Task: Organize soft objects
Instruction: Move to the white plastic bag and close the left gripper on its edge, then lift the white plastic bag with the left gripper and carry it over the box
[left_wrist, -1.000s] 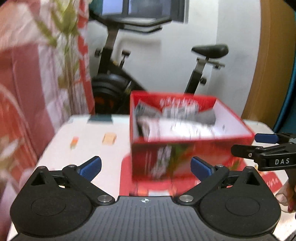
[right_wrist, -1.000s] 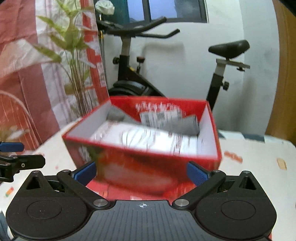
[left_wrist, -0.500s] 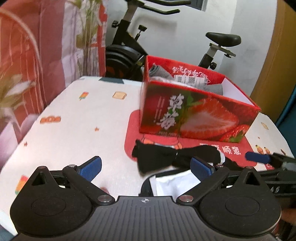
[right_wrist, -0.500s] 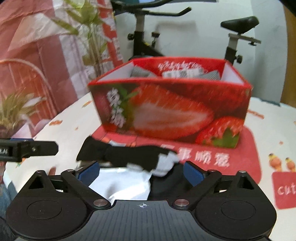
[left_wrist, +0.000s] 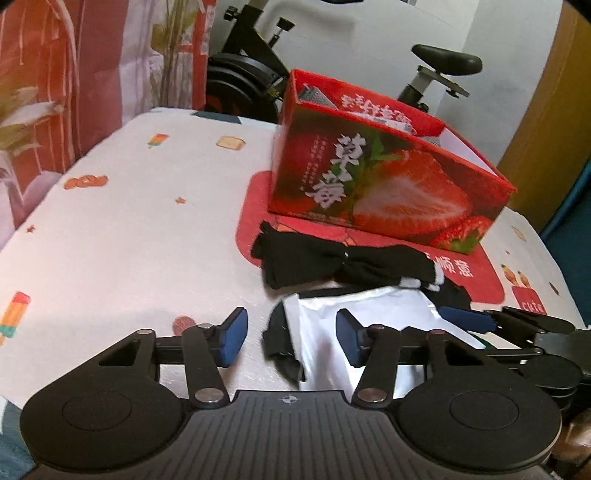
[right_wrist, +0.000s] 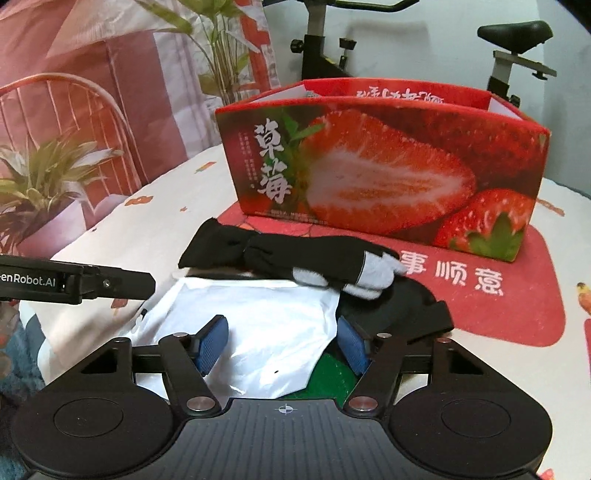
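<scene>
A round table (left_wrist: 122, 206) under a white cloth printed with small cartoon sweets fills both views. A red mat with white characters (right_wrist: 517, 295) lies on the cloth, and a red strawberry-printed carton (right_wrist: 380, 177) stands open-topped on it, with grey fabric and printed packaging showing above its rim in the left wrist view. Behind the table are an exercise bike (left_wrist: 439, 70), a white wall, a red-and-white patterned curtain (right_wrist: 81, 74) and green potted plants (right_wrist: 40, 173).

The soft things lie in front of the carton: a pair of black socks with grey toes (right_wrist: 295, 254), tied at the middle, rests across a white plastic bag (right_wrist: 266, 325) that lies on black cloth (right_wrist: 410, 310).

The left gripper (left_wrist: 290, 341) has its jaws closing around the bag's left edge and a black corner of cloth; the pads do not press on it. The right gripper (right_wrist: 282, 345) has its jaws closing with the white bag between them, the pads not visibly pressing it.

A second ago both grippers stood spread wide and higher, looking down into the carton. Now both are lower, over the socks and bag, with only the carton's front wall facing them.
</scene>
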